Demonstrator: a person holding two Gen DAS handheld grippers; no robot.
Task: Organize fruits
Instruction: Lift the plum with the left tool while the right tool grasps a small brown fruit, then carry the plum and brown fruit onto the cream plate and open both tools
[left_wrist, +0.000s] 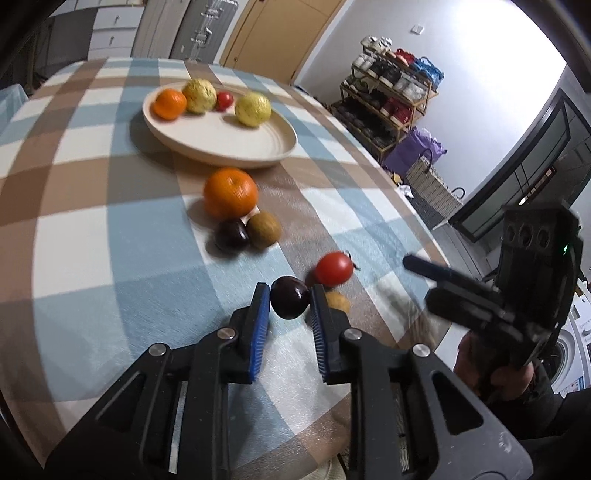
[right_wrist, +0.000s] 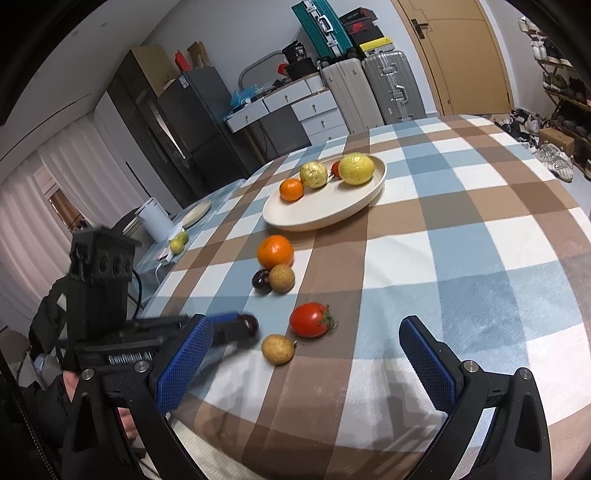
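Room: lived-in, with suitcases and a wooden door behind; our work sits on a checked cloth over the tabletop (right_wrist: 461, 229).
Left jaws: we have the left gripper (left_wrist: 290, 301) closed on a dark plum (left_wrist: 290, 302), one blue pad on each flank, the fruit seated out at the very tips.
Right jaws: our right gripper (right_wrist: 306, 354) stands wide apart and holds nothing; a small tan fruit (right_wrist: 277, 348) and a red tomato (right_wrist: 310, 319) lie on the cloth just ahead, between the line of its fingers.
Task's thing: the plum is at the near edge of the cloth, whether just lifted or touching we cannot tell; the tomato lies just beyond the left jaws' tips.
Destination: we judge it is the cream plate (left_wrist: 236, 147), well ahead of the jaws, already carrying an orange, two yellow fruits and a small red one.
Loose fruit: a large orange (left_wrist: 230, 196), a second plum and a brown fruit cluster between the jaws and the plate.
Handling: we expect the plum to be light, smooth-skinned, slippery and easily bruised; a hold across its widest middle with gentle pressure suits it, and this tip-only grip could let it squirt out.
Hand pose: both grippers slope downward toward the cloth; we see a hand (left_wrist: 506, 373) wrapped round the right handle.
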